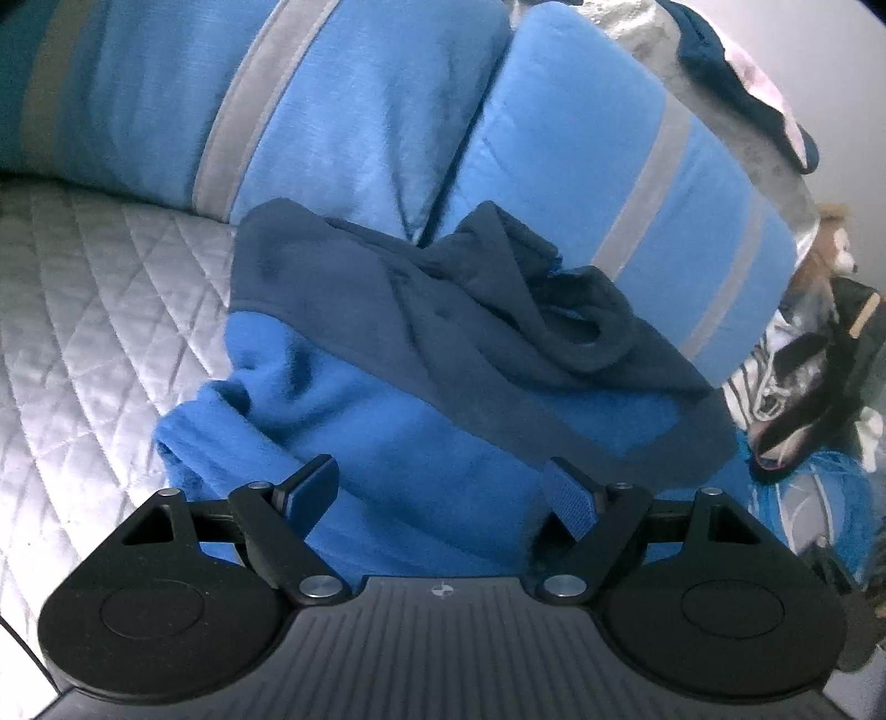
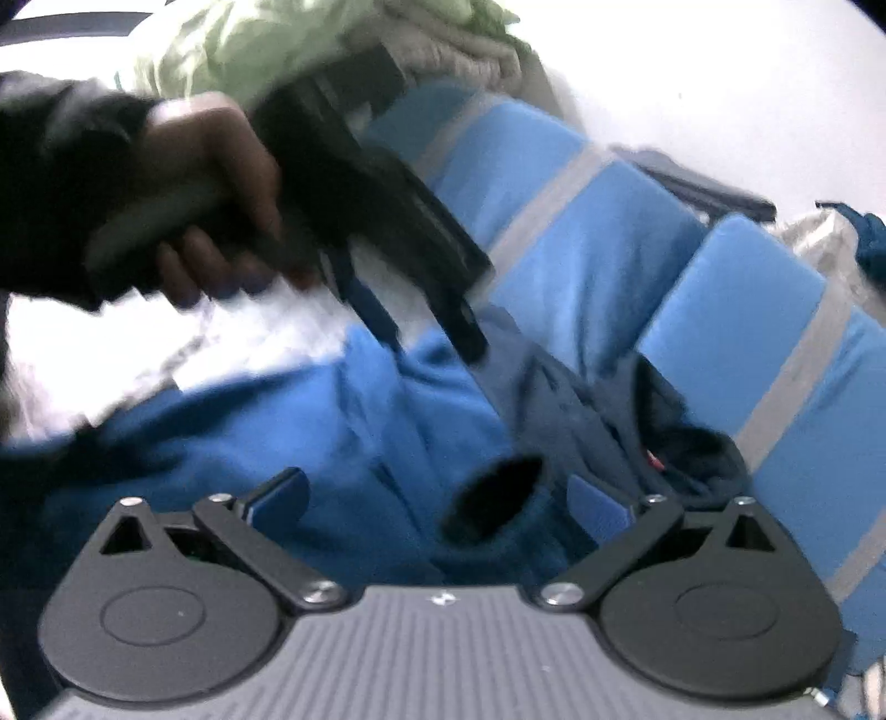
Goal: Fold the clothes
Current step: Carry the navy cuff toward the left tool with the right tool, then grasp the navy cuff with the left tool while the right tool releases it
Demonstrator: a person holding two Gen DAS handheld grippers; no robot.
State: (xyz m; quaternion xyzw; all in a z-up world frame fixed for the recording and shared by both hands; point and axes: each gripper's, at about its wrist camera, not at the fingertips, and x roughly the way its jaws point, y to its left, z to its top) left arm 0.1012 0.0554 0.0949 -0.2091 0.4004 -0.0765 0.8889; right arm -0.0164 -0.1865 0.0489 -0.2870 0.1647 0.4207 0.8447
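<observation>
Both spread wide, gripping nothing: left gripper (image 1: 440, 495) and right gripper (image 2: 437, 498) above crumpled blue hoodie (image 1: 387, 443) on quilted bedspread (image 1: 83, 310), beside striped pillows (image 1: 360, 116)

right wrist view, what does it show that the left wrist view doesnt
Only the right wrist view shows the person's hand holding the left gripper above the garment, and a pale green cloth behind. Only the left wrist view shows the grey quilted cover and the clutter beside the bed. Both show the blue hoodie with its navy hood, the blue striped pillows, and open fingers.
</observation>
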